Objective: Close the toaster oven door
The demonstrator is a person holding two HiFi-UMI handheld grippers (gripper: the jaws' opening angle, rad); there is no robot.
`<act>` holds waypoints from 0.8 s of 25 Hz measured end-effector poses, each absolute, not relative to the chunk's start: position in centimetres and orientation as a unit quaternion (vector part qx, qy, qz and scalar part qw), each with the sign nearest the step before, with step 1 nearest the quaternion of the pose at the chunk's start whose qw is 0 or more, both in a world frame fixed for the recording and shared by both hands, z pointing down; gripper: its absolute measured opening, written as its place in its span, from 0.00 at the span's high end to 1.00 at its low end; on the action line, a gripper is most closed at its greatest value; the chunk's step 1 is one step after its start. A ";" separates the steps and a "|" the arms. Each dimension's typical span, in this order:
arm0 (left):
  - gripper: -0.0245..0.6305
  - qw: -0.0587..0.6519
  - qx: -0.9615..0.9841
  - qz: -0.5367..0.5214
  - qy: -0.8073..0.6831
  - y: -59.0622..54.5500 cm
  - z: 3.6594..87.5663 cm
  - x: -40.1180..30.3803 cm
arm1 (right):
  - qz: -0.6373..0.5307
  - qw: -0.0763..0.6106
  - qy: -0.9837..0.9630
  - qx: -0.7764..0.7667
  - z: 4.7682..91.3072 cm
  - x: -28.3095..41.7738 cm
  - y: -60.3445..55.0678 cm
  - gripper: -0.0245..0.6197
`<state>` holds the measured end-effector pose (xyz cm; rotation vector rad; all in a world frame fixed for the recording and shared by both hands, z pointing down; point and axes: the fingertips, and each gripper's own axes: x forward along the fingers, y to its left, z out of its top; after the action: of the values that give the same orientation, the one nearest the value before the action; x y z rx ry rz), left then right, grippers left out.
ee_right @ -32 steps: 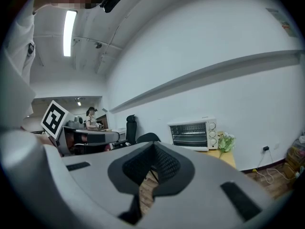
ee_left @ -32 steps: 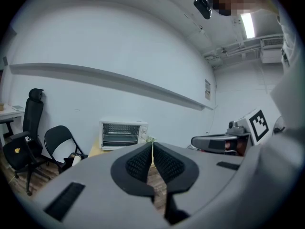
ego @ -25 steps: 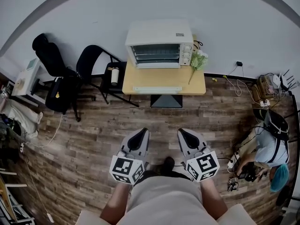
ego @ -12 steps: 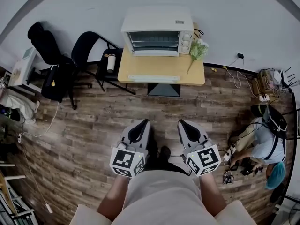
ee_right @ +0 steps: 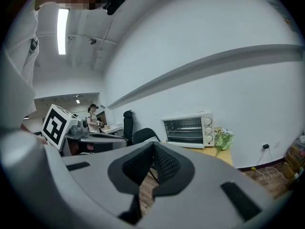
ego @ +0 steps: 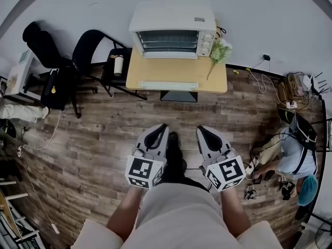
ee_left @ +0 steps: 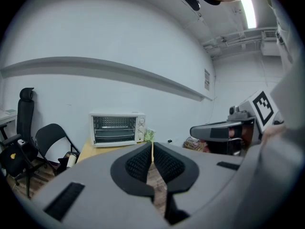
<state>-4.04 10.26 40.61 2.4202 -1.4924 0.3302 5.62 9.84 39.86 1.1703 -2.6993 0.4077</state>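
Observation:
A white toaster oven [ego: 171, 29] stands on a small wooden table [ego: 176, 72] against the far wall. Its racks show plainly, and the door seems to lie open and flat, with a pale handle strip [ego: 168, 85] near the table's front edge. The oven also shows in the left gripper view [ee_left: 116, 129] and the right gripper view [ee_right: 188, 130]. My left gripper [ego: 162, 129] and right gripper [ego: 201, 132] are held side by side over the wood floor, well short of the table. Both are shut and empty, the pads meeting at the tips [ee_left: 152, 149] [ee_right: 153, 149].
A black folding chair [ego: 96, 48] holding a bottle [ego: 119, 65] stands left of the table, a black office chair [ego: 44, 51] further left. Green flowers [ego: 220, 51] lie at the table's right end. A person [ego: 300, 154] crouches at the right among cables [ego: 270, 95].
The table and oven have grown larger and slid toward the top of the head view as I walk toward them. Both grippers stayed shut, side by side.

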 end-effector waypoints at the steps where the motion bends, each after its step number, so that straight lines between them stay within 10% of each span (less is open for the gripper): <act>1: 0.94 0.138 0.838 0.114 -0.515 9.5 40.7 -4.0 | 0.136 0.087 -0.906 0.392 40.0 5.5 9.1 0.96; 20: 0.94 0.139 0.837 0.132 -0.512 -3.0 45.0 -7.6 | 0.121 0.117 -0.908 0.384 40.8 0.3 -4.8 0.96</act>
<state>-7.61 -3.02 44.97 2.4192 -1.4813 0.3818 0.35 -4.80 40.78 1.1237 -2.6580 0.3555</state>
